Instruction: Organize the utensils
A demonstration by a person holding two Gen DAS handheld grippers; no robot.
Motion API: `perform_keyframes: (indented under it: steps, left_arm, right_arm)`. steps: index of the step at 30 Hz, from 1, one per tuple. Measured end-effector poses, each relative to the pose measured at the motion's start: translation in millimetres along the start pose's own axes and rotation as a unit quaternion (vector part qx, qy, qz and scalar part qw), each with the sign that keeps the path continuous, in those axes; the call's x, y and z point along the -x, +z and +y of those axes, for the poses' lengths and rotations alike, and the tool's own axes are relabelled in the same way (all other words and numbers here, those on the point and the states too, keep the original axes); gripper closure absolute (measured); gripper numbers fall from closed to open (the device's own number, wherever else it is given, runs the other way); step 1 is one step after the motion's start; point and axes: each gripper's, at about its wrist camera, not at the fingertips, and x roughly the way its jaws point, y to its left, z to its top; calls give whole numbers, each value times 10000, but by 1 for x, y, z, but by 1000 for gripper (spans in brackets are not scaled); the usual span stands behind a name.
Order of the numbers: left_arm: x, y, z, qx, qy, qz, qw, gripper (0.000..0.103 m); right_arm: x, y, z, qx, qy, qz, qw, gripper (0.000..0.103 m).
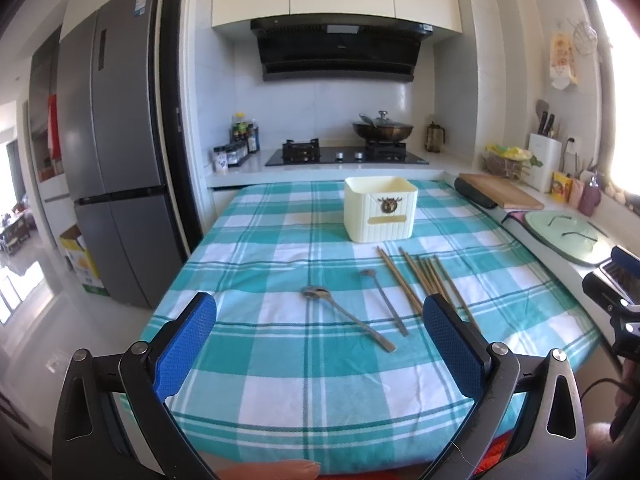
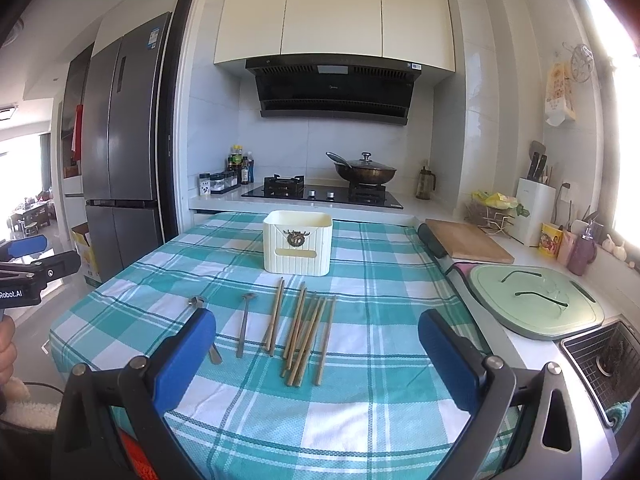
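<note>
Lying flat on the teal checked tablecloth (image 2: 360, 380), the utensils formed a loose row in front of the cream utensil holder (image 2: 297, 242), on the side nearer the cameras. The wooden chopsticks (image 2: 304, 330) lay in a fanned bundle directly before the holder, their tips pointing toward it; one pair lay slightly apart on the left of the bundle. Two metal spoons lay to the left of the chopsticks: the shorter spoon (image 2: 244, 322) just beside them, the longer spoon (image 1: 346, 316) farther left, its bowl also turned toward the holder. None of the utensils touched the holder, which stood upright with a small emblem on its front face.

The left gripper (image 1: 320, 320) hovered above the near edge of the cloth, well short of the holder, with its blue pads spread wide and nothing between them. In its own view the spoons lay between the two fingers (image 1: 188, 344). The right gripper (image 2: 318, 346) was likewise spread fully apart and held nothing; the chopsticks lay between its fingers (image 2: 448, 360) in its own view. A fingertip showed at the bottom edge of the left view.

Behind the holder stood a gas hob (image 2: 324, 194) carrying a lidded wok (image 2: 366, 172). To the right of the holder lay a wooden cutting board (image 2: 468, 246) and a green lid (image 2: 536, 306).
</note>
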Motion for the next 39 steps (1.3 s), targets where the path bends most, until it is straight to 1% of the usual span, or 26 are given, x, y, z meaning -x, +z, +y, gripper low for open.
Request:
perform_keyframes:
  steps: [39]
  left_arm:
    - [-11,-6,-1,20,-81,137,9999,0]
  right_arm:
    - [-6,-4,-3,-92,-3,112,9999,0]
